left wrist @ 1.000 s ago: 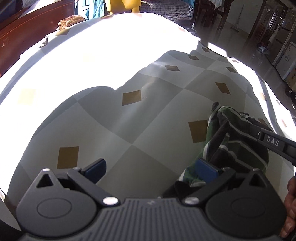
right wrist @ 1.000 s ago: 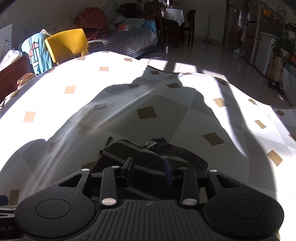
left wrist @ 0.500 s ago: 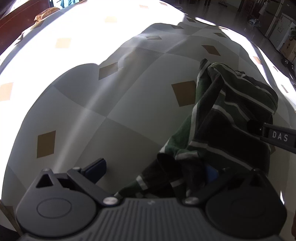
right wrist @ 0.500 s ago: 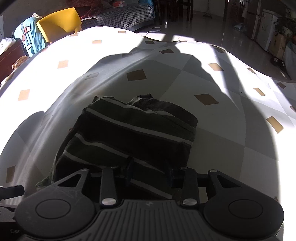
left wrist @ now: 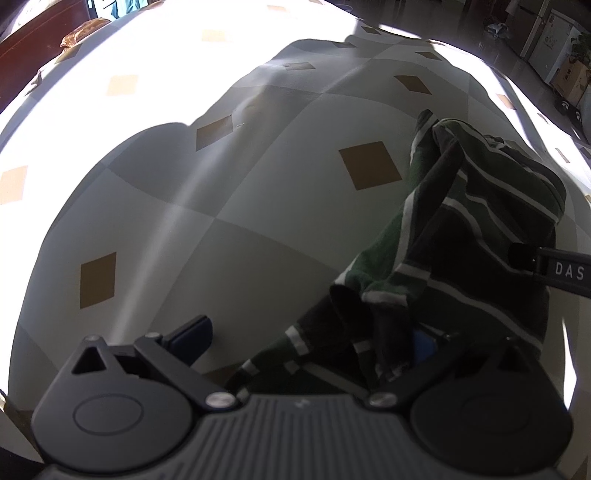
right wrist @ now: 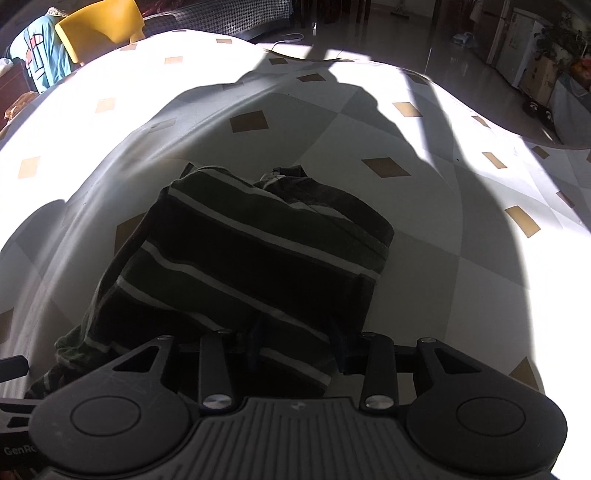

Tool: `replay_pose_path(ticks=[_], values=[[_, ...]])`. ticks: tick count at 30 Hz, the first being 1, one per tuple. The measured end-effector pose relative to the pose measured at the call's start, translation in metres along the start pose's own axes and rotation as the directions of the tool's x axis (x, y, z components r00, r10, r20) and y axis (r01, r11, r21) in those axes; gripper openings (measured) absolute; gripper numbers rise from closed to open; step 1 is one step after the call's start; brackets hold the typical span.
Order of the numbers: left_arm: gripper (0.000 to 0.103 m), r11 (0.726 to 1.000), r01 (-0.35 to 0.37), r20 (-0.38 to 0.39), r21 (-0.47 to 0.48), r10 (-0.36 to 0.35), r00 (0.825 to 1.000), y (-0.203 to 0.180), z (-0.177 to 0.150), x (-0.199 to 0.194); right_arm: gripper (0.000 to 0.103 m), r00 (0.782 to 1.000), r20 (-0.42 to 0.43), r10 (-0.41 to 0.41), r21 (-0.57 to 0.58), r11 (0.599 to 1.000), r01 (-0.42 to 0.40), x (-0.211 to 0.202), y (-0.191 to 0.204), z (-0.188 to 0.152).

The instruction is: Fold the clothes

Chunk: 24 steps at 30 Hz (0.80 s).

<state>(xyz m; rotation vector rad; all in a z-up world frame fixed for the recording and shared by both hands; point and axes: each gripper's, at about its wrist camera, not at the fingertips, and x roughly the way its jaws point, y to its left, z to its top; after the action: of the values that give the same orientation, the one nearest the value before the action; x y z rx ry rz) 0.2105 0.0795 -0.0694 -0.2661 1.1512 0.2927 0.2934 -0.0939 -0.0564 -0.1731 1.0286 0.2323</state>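
A dark green shirt [right wrist: 255, 258] of soft knit with thin white stripes lies in a rumpled, partly folded heap on the worktop [left wrist: 258, 206], which wears a smooth cloth of pale grey and white checks set with small tan diamonds. The right tool [right wrist: 297, 347] is clenched on the near edge of the shirt, its two dark fingers pinching a thick fold of the striped fabric. The left tool [left wrist: 310, 334] stands released at the shirt's left side: its left finger [left wrist: 192, 334] is bare over the cloth, while the blue pad of the other is half buried under a bunched sleeve. Beyond the shirt, past the far edge of the worktop, stands a yellow plastic chair [right wrist: 99, 26] with a rounded back.
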Motion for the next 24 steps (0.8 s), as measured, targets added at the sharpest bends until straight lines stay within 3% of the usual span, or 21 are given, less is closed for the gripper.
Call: replay_pose_path(ticks=[4,13,20,24], values=[[0.103,1.000,0.004,-0.003,-0.011,-0.004,1.000,-0.001,-0.001,-0.003,0.035,0.998,0.062,0.014,0.017,1.000,-0.015,-0.015,-0.007,-0.001],[0.103,1.000,0.025,0.122,0.018,-0.027,0.992,-0.022,0.011,-0.021,0.035,0.967,0.228,0.116,0.027,0.992,-0.125,-0.030,-0.006,0.017],[0.103,1.000,0.005,0.112,-0.022,-0.003,0.994,-0.027,0.019,-0.004,0.036,0.943,0.265,0.201,0.064,0.972,-0.226,-0.015,-0.004,0.034],[0.103,0.999,-0.006,0.101,-0.037,0.010,0.995,-0.024,0.021,0.005,0.035,0.940,0.266,0.215,0.075,0.967,-0.243,-0.004,-0.002,0.040]])
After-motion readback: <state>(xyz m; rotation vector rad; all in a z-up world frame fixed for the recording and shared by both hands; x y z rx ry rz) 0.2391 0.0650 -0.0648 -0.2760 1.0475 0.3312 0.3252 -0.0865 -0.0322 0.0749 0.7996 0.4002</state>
